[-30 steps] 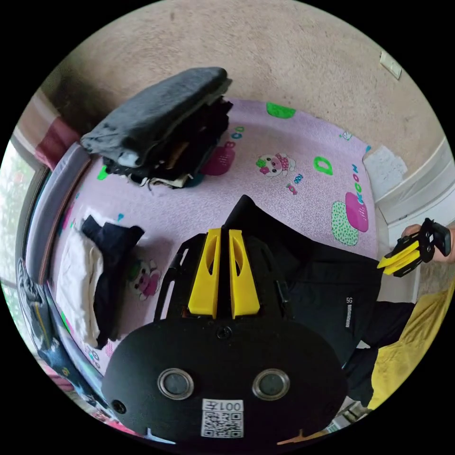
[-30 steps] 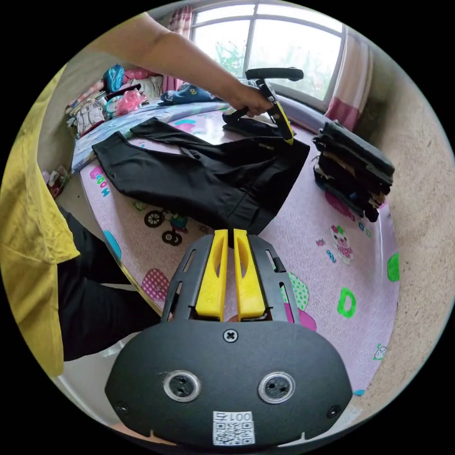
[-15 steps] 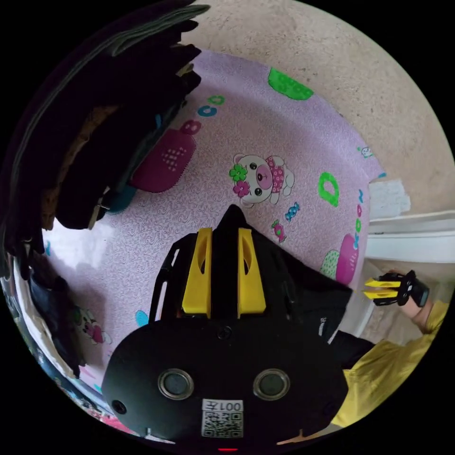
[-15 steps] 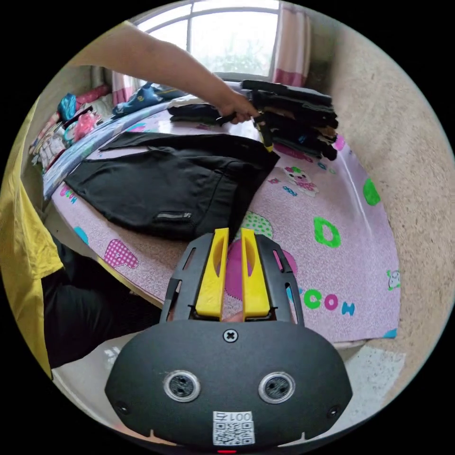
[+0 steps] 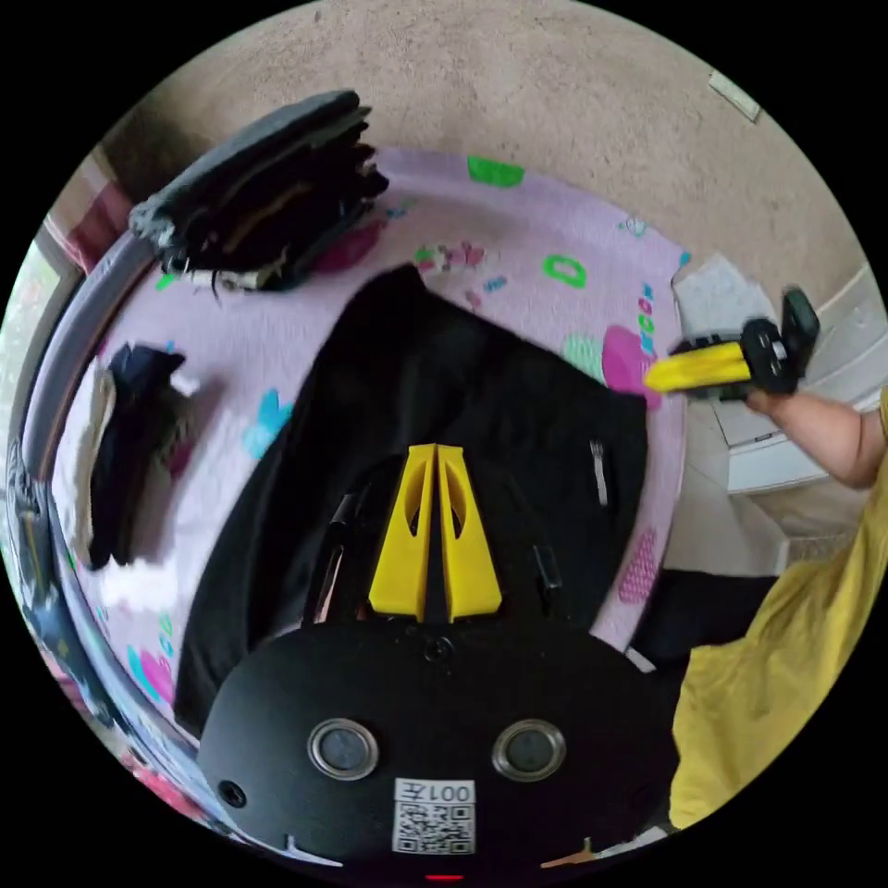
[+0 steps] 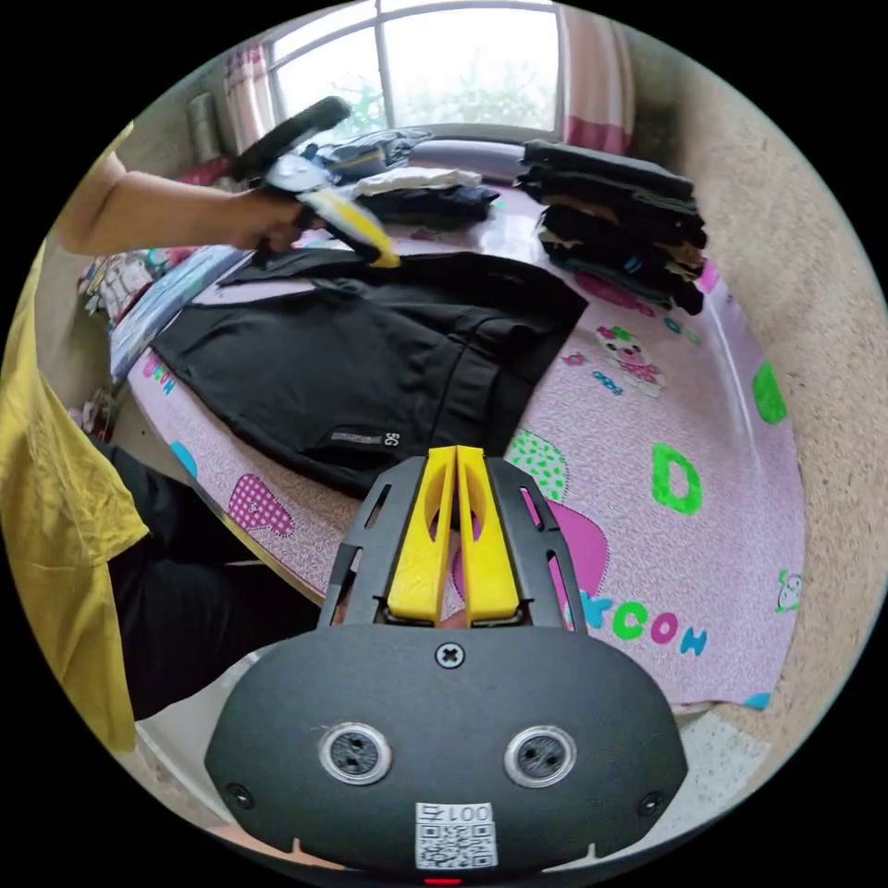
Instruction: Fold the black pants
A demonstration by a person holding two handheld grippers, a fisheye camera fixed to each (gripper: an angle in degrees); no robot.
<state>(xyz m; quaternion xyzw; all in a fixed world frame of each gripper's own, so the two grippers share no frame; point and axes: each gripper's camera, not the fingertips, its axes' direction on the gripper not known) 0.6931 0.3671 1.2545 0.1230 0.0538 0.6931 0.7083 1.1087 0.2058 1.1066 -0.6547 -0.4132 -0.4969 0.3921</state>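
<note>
The black pants (image 5: 416,398) lie spread flat on the pink patterned table mat (image 5: 518,240), waistband toward the wall. My left gripper (image 5: 435,450) hovers over the middle of the pants, its yellow jaws pressed together with nothing between them. In the right gripper view the left gripper (image 6: 384,257) is held in a hand above the far side of the pants (image 6: 370,361). My right gripper (image 6: 456,451) is shut and empty just off the near waistband corner, over the mat (image 6: 675,555). The left gripper view shows the right gripper (image 5: 649,378) at the table's edge.
A tall stack of folded dark clothes (image 6: 620,222) (image 5: 259,213) stands at the back by the wall. White and navy garments (image 6: 425,190) (image 5: 120,444) lie near the window. The person in a yellow top (image 6: 65,518) stands at the table's edge.
The left gripper has let go of the pants' waist corner, lifted back over the middle of the pants and shut. The right jaws have shut. The pants now lie flat.
</note>
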